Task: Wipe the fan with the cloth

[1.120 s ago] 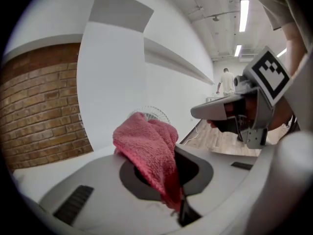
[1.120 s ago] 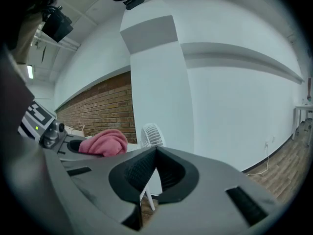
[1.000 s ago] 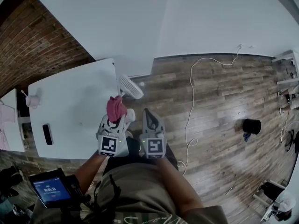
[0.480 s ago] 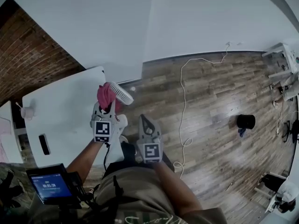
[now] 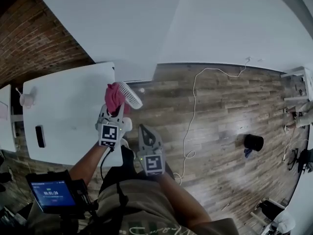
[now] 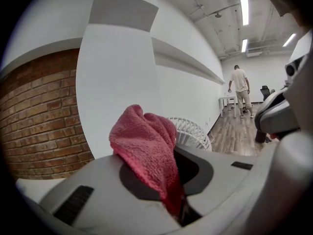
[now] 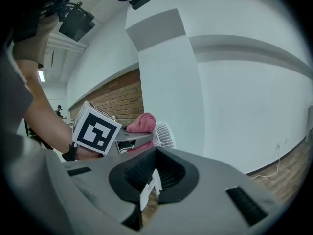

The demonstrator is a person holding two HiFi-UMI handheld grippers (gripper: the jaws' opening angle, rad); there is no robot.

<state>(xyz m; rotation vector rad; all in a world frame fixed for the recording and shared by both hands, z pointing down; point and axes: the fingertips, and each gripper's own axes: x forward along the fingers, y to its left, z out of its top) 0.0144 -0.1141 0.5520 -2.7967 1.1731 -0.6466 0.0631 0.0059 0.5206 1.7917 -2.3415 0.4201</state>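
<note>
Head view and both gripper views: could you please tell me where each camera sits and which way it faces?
Head view: on the person's head, facing steeply down at table, fan and floor; both arms, left gripper, right gripper show.
Left gripper view: on that gripper, facing along its jaws, shut on the pink cloth, fan behind.
Right gripper view: on that gripper, shut jaws; faces left gripper, forearm.
All three share cloth and fan.

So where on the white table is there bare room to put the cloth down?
The middle of the table is bare, between the dark slab near its left edge and the left gripper. It is crowded at the far right corner, where the fan stands with the pink cloth by it.
</note>
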